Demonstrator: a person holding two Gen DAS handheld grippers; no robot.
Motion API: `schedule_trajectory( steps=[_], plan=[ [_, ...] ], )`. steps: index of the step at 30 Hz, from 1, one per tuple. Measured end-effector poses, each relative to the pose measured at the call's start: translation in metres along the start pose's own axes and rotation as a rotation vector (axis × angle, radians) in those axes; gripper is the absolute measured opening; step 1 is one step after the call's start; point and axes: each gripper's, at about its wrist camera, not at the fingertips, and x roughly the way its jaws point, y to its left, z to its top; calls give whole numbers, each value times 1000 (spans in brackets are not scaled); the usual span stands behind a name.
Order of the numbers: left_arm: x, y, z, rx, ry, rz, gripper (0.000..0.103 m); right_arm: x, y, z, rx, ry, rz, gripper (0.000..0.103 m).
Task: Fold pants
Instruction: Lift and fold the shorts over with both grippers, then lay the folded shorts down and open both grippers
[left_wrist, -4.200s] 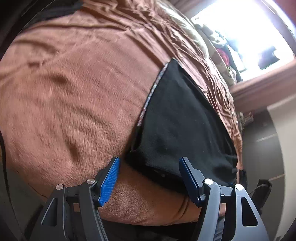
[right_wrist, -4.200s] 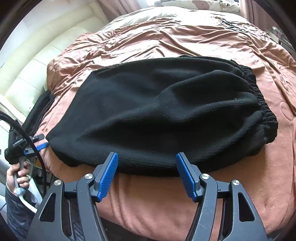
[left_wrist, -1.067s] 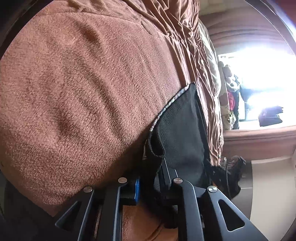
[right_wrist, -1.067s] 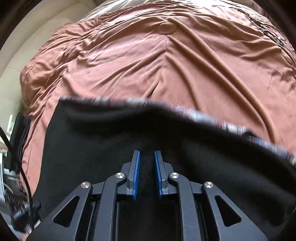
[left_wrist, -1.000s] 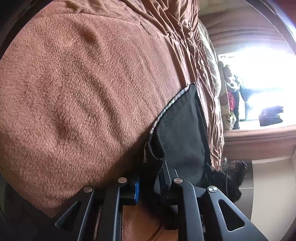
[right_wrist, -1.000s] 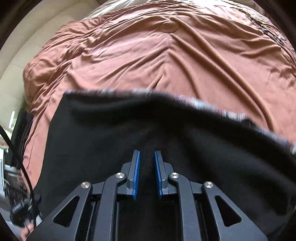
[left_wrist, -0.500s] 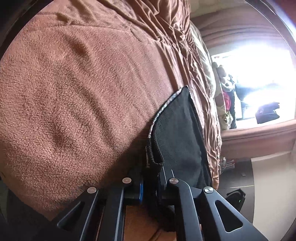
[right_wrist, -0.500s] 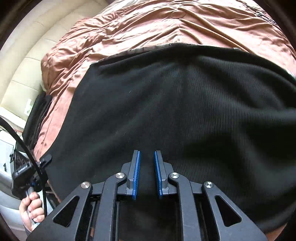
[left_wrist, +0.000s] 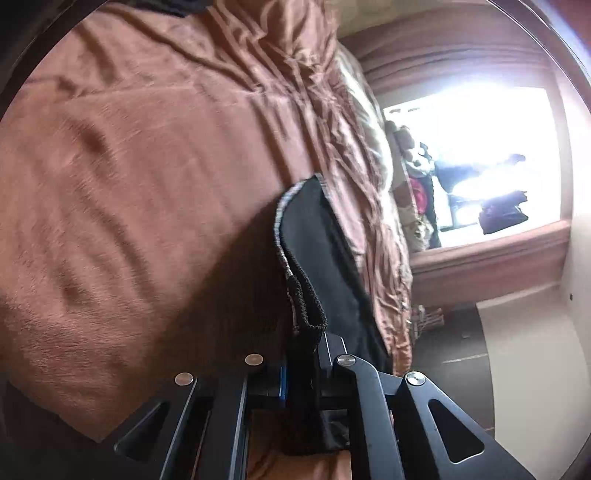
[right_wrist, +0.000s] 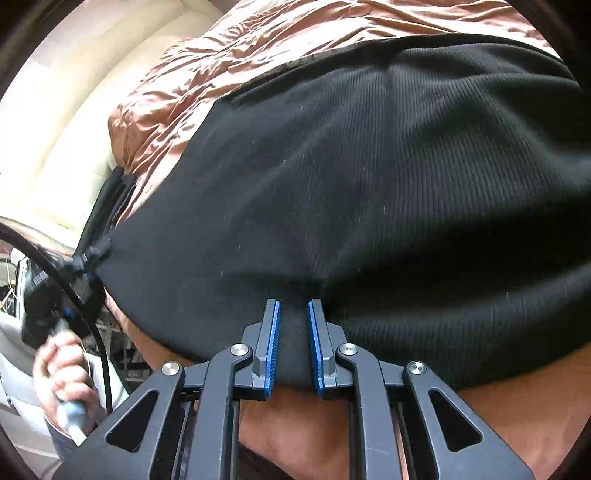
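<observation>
Both claws are pinching the black pants (right_wrist: 369, 177), which lie on the brown bedspread (right_wrist: 258, 40) at the bed's near edge. Right gripper (right_wrist: 293, 343) clamps the near hem mid-width; left gripper (left_wrist: 299, 369), with jaws that have just closed, clamps the left-end corner. Long axis runs left-right along that edge, the bulk ahead of the right claw. Neither hand nearer; each has its end. No readable labels or writing.

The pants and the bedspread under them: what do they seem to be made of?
Pants: black, matte ribbed knit, likely cotton or a blend; fine ribs show, and specks of lint.
Bedspread: brown and soft; fuzzy nap suggests fleece close up, while the creased part farther off has a satin-like sheen.
</observation>
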Motion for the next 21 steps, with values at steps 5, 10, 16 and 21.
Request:
schedule_trajectory(
  steps=[5, 10, 16, 21],
  plan=[
    [-3, -38, 3, 72, 7, -54, 10, -20, -8, -5, 35, -39, 42, 13],
    [3, -93, 0, 178, 43, -124, 10, -62, -26, -15, 48, -127, 57, 13],
    [22, -161, -17, 309, 94, -178, 10, -118, -51, -28, 67, -253, 51, 58],
    [42, -211, -37, 392, 146, -213, 10, -153, -72, -38, 89, -317, 57, 58]
  ],
)
